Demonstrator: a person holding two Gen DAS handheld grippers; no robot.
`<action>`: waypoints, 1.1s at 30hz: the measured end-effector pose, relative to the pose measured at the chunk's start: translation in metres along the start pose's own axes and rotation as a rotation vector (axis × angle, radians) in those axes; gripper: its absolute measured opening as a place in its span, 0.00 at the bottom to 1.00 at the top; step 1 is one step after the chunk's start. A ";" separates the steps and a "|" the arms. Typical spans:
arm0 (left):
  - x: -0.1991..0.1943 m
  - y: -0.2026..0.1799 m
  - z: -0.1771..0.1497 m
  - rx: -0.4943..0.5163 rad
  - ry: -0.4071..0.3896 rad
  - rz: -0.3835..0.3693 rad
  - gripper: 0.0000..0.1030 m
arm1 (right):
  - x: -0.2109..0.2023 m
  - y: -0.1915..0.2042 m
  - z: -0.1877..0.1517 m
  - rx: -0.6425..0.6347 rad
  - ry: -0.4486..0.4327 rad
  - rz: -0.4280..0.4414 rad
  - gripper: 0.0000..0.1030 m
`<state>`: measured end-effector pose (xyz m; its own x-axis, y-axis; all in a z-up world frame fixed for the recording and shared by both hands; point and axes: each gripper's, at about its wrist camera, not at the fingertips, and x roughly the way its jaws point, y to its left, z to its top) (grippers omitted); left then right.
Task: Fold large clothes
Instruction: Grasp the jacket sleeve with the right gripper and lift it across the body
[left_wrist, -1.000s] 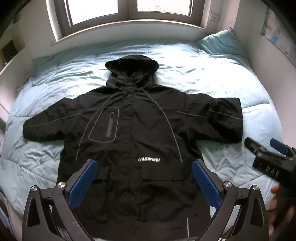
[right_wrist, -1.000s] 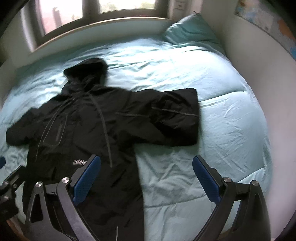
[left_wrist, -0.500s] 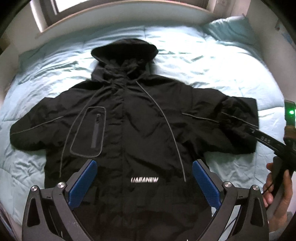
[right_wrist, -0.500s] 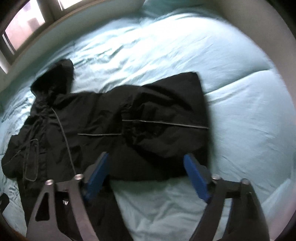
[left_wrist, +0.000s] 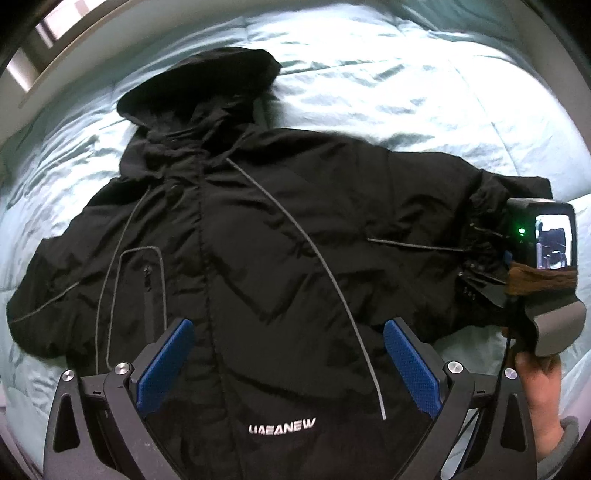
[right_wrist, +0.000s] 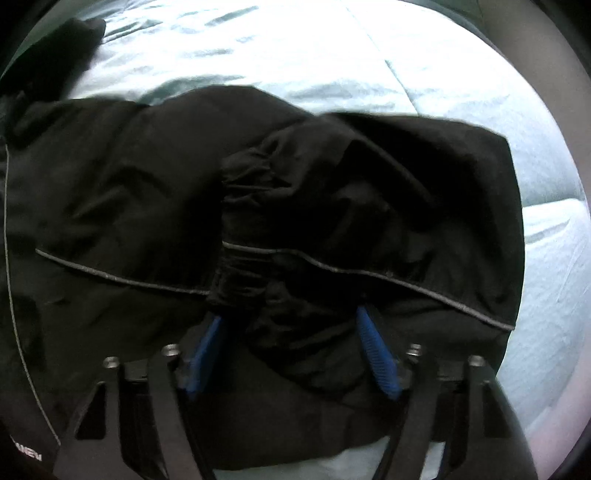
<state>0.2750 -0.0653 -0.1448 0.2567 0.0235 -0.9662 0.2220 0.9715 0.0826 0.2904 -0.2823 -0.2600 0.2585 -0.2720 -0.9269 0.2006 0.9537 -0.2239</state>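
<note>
jaws of our right gripper (right_wrist: 288, 350) have just been closing around a bunched fold of the jacket's sleeve (right_wrist: 332, 229), pads not yet clearly pressing. our left gripper (left_wrist: 288, 369) hangs spread above the jacket (left_wrist: 258, 240), laid flat on the pale blue bed (left_wrist: 406, 85). sleeve runs sideways, nearer our right hand.

White block lettering reading "LIAEANEW" stands on the lower front of the black hooded padded jacket (left_wrist: 258, 258), at 6 o'clock in the left wrist view; the right wrist view catches only its last letters, "NEW", at 8 o'clock.
</note>
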 end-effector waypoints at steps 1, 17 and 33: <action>0.002 -0.003 0.001 0.007 -0.002 0.000 0.99 | -0.003 -0.001 0.000 -0.008 -0.004 0.024 0.42; 0.086 -0.112 0.017 0.305 0.011 -0.051 0.99 | -0.142 -0.262 -0.051 0.507 -0.211 0.307 0.21; 0.126 -0.110 0.038 0.238 0.138 -0.195 1.00 | -0.082 -0.335 -0.091 0.707 -0.164 0.510 0.75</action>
<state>0.3183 -0.1781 -0.2662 0.0614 -0.1095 -0.9921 0.4719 0.8790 -0.0678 0.1159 -0.5678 -0.1370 0.5974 0.0980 -0.7959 0.5468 0.6762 0.4937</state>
